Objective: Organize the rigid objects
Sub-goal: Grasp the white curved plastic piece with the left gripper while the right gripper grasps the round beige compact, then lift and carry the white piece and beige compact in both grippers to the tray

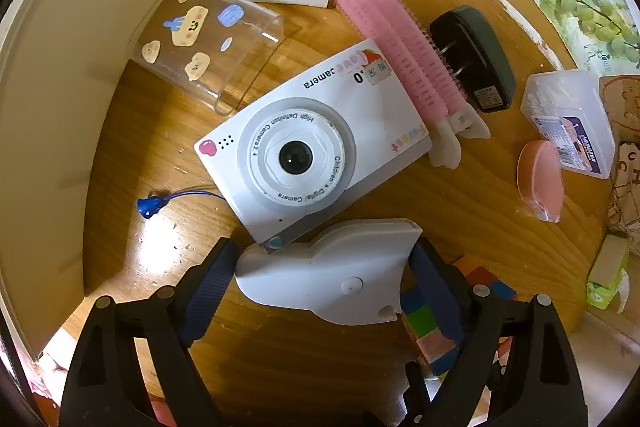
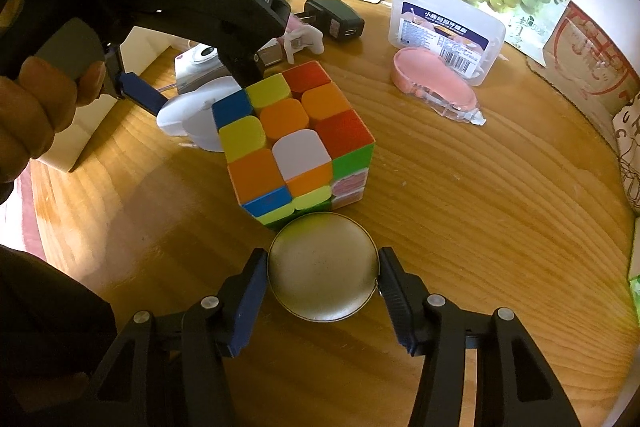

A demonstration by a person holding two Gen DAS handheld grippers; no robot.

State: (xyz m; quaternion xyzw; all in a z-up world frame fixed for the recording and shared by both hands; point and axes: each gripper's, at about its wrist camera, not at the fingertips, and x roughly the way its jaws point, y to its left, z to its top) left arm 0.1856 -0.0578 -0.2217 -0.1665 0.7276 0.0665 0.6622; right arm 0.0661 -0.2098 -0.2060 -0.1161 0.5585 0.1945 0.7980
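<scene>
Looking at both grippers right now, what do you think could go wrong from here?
The round metal tin in the right gripper is smooth and curved, so it may squirt out. It also sits against the puzzle cube, which may get nudged. The left gripper straddles a white whale-shaped gadget overlapping the toy camera, which could shift.

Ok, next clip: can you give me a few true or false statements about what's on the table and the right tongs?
The right tongs have a round metal tin between their pads: true.
The puzzle cube sits on top of the tin: false, it stands on the table right beside it.
The white toy camera lies lens up: true.
The black charger rests on the camera: false, it lies on the table beside the pink hair rollers.
</scene>
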